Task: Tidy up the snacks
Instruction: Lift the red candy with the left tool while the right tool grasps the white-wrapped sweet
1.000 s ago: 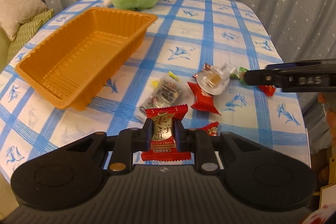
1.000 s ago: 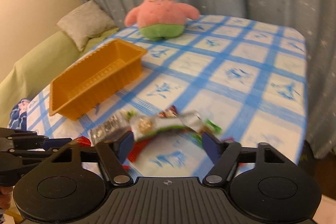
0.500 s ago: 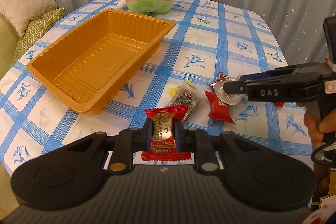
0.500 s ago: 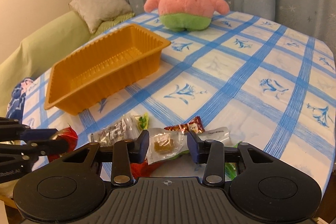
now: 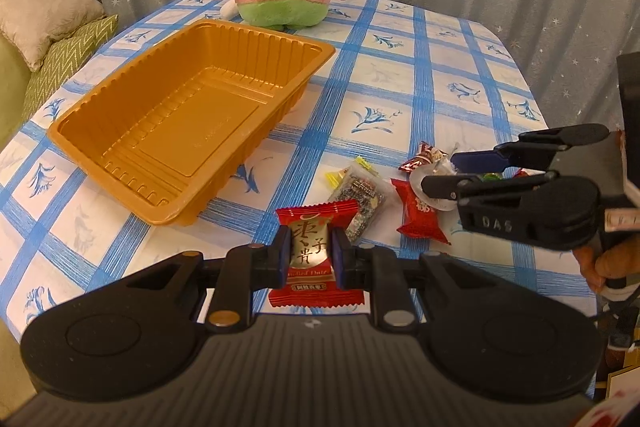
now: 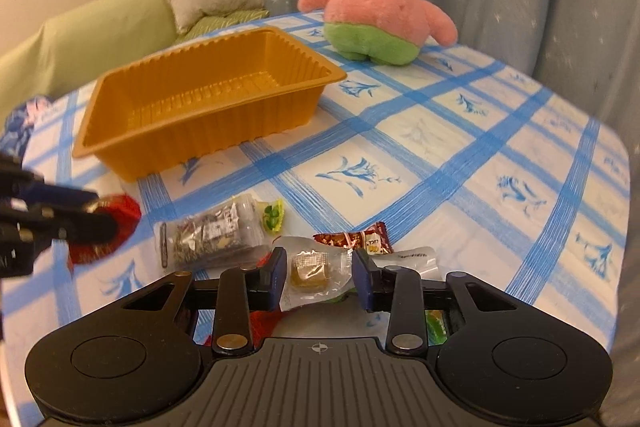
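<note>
Two grips differ: your left gripper (image 5: 311, 254) clamps the red date candy (image 5: 316, 259) above the table, while your right gripper (image 6: 320, 277), jaws just closing around the clear wrapped sweet (image 6: 310, 273) in the snack pile, could slip off crinkly film.

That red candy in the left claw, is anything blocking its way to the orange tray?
Nothing visible does. The red candy is clamped in the left gripper, and only bare tablecloth lies between it and the tray. The tray looks empty. The other snacks lie off to the right, away from that path.
</note>
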{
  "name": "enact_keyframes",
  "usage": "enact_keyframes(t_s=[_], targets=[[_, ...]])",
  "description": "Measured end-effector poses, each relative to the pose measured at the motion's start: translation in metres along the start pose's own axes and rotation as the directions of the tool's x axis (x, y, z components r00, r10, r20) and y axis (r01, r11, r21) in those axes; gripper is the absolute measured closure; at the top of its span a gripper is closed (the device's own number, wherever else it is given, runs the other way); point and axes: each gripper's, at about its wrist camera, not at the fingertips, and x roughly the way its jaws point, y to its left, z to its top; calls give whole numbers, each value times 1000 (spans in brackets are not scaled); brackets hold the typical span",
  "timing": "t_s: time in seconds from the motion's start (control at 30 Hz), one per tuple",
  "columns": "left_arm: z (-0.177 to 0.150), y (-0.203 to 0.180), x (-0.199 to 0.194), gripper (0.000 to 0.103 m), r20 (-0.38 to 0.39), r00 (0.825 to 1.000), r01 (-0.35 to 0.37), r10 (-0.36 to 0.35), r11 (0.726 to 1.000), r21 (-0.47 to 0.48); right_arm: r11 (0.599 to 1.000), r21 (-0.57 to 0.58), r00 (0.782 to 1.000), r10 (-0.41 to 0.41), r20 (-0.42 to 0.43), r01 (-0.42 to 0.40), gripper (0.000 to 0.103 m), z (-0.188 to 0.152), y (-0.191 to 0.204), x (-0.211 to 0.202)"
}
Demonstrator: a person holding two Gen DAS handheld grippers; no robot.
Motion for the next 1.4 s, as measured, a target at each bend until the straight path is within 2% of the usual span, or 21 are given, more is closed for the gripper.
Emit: enact_keyframes(t_s=[0.1, 0.3, 0.53, 0.63, 0.67, 0.7, 0.73, 0.77, 0.8, 0.83, 0.87, 1.0, 1.13, 1.33, 1.4], targets=[[2, 1, -1, 84, 2, 1000, 9, -9, 1000, 6, 999, -34, 1000, -18, 12, 18, 86, -1, 7, -1], [5, 3, -2, 84, 11, 1000, 24, -24, 1000, 17, 999, -19, 999, -35, 21, 36, 103, 4, 7, -6], [12, 8, -4, 84, 26, 999, 41, -42, 999, 25, 996, 87, 1000, -18, 19, 16, 102, 7, 0, -18], [12, 12, -6, 84, 28, 998, 47, -48, 999, 27, 974, 215, 997, 68, 30, -73, 102, 8, -10, -27], [11, 13, -7, 84, 26, 998, 48, -48, 998, 27, 969, 232, 996, 88, 25, -91, 101, 9, -10, -29], [10, 14, -7, 84, 24, 999, 48, -49, 998, 27, 970, 227, 996, 83, 16, -85, 94, 11, -7, -31], [10, 15, -7, 84, 21, 999, 49, -50, 998, 26, 976, 206, 997, 73, 8, -73, 72, 11, -3, -32], [9, 17, -7, 84, 18, 999, 51, -52, 998, 25, 981, 181, 998, 65, 7, -65, 57, 11, 2, -32], [8, 18, -6, 84, 15, 999, 51, -52, 998, 24, 985, 164, 999, 47, 12, -48, 33, 9, 8, -34], [7, 19, -7, 84, 14, 999, 52, -53, 998, 24, 989, 148, 999, 25, 29, -29, 31, 8, 13, -36], [7, 20, -7, 84, 13, 998, 54, -54, 998, 23, 992, 126, 999, 23, 50, -29, 31, 6, 19, -38], [6, 25, -6, 84, 10, 998, 56, -56, 998, 20, 999, 55, 999, -6, 40, 4, 33, 6, 38, -29], [5, 29, -5, 84, 11, 998, 58, -59, 998, 21, 999, -8, 999, -42, -1, 42, 53, 5, 50, -11], [5, 31, -5, 84, 10, 998, 60, -60, 998, 19, 993, -45, 992, -115, -44, 113, 54, -2, 57, 9], [6, 33, -4, 84, 10, 998, 60, -60, 998, 19, 990, -54, 990, -133, -48, 131, 59, -4, 58, 12]])
